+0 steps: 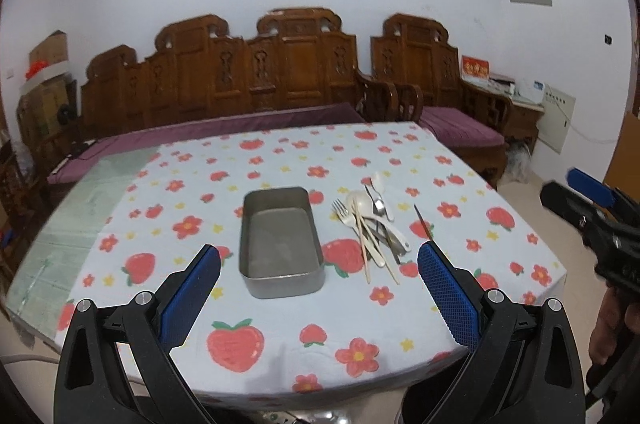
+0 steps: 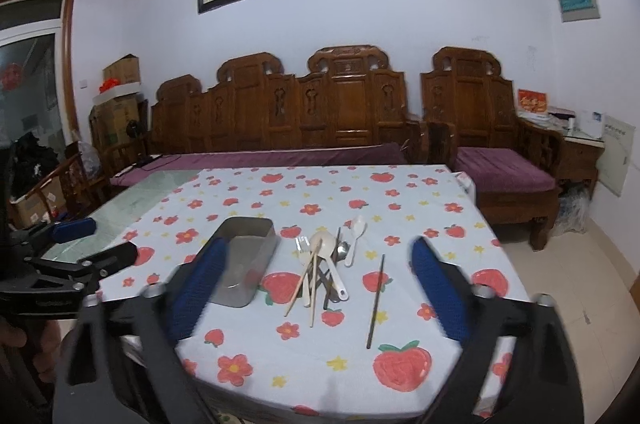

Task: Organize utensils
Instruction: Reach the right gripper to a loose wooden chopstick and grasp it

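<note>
Left wrist view, contents listed left to right with the metal tin (image 1: 280, 244) as landmark. Left gripper (image 1: 320, 288): jaws spread wide, nothing between the blue pads, hovering over the near edge of the table (image 1: 280, 364), its two fingers flanking the tin in the picture without touching it. Metal tin: rectangular, grey, uncovered, nothing inside, standing on the strawberry-and-flower tablecloth (image 1: 180, 208) near the table's middle. Utensil pile (image 1: 374, 232): just right of the tin, loose and overlapping; holds a pale plastic fork, a white spoon, metal cutlery and wooden chopsticks, handles pointing toward the near edge. Single dark chopstick (image 1: 423, 222): right of the pile, apart from it, lying alone on the cloth. Right gripper (image 1: 576, 196): far right of the tin, past the table's edge, held in a hand (image 1: 608, 328). Carved wooden bench (image 1: 248, 80): behind the tin, against the wall, with a purple cushion. Right wrist view: left gripper (image 2: 96, 240) at the left, beside the tin (image 2: 244, 264); right gripper (image 2: 320, 288), blurred, jaws apart and gripping nothing, framing the utensil pile (image 2: 324, 268) and the dark chopstick (image 2: 376, 300); the tin sits left of the pile, partly hidden by the left finger.
</note>
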Motion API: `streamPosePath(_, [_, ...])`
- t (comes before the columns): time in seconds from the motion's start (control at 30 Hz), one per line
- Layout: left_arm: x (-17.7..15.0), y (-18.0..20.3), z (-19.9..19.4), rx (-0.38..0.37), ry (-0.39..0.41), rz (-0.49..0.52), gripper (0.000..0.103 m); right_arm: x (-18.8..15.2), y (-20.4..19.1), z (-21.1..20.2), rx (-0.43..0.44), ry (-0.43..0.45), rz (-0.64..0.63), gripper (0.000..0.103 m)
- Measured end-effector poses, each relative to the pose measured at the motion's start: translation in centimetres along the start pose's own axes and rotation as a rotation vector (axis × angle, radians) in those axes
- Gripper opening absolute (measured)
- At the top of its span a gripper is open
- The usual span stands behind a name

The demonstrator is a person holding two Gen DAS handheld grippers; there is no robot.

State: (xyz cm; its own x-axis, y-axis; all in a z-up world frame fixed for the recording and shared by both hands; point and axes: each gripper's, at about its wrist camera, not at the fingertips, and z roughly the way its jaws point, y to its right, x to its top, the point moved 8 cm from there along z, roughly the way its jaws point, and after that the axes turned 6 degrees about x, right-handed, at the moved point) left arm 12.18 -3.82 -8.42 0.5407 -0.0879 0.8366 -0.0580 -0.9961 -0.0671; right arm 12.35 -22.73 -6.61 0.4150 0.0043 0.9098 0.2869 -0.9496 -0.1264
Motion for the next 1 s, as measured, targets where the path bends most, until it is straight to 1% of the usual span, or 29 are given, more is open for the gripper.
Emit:
streamPosePath(0.07, [-0.4, 0.4, 1.2, -0.015, -0.020, 0.005, 0.095, -0.4, 0.8, 1.2, -0.015, -0.017, -0.004, 0.079])
streamPosePath(0.27, [-1.2, 1.6, 4.6, -0.045, -0.059, 0.047, 0.095, -1.6, 3.4, 5.0, -0.020, -0.061, 0.010, 0.071])
streamPosePath(0.4, [-1.7, 2.5, 6.5, -0.071, -0.082, 0.070, 0.095, -3.0, 5.8, 8.4, -0.036, -0.121, 0.024, 0.069])
streamPosePath(0.57, [-2.5, 3.6, 9.4, -0.107, -0.111, 0.092, 0.095, -5.0, 7.8, 13.0, -0.038, -0.206, 0.028, 0.062])
streamPosePath(0.7, [-3.2, 4.3, 11.6, -0.119, -0.144, 0.104, 0.095, -7.7, 8.8, 16.8, -0.042, -0.292, 0.026, 0.060])
streamPosePath(0.83, [-3.9, 5.3, 13.4, -0.140, -0.178, 0.123, 0.095, -11.1, 9.2, 19.1, -0.053, -0.372, 0.014, 0.056])
streamPosePath(0.9, [-4.5, 5.6, 14.4, -0.149, -0.198, 0.130, 0.092, -12.8, 9.5, 20.0, -0.059, -0.411, 0.013, 0.054])
streamPosePath(0.93, [-4.7, 5.9, 14.7, -0.153, -0.208, 0.135, 0.086, -13.3, 9.6, 20.2, -0.061, -0.420, 0.009, 0.053])
streamPosePath(0.97, [-5.1, 6.1, 15.2, -0.155, -0.222, 0.142, 0.082, -13.8, 9.6, 20.5, -0.067, -0.429, 0.002, 0.053])
streamPosePath(1.0, [-5.3, 6.2, 15.5, -0.155, -0.228, 0.145, 0.081, -14.1, 9.7, 20.6, -0.070, -0.436, -0.003, 0.053])
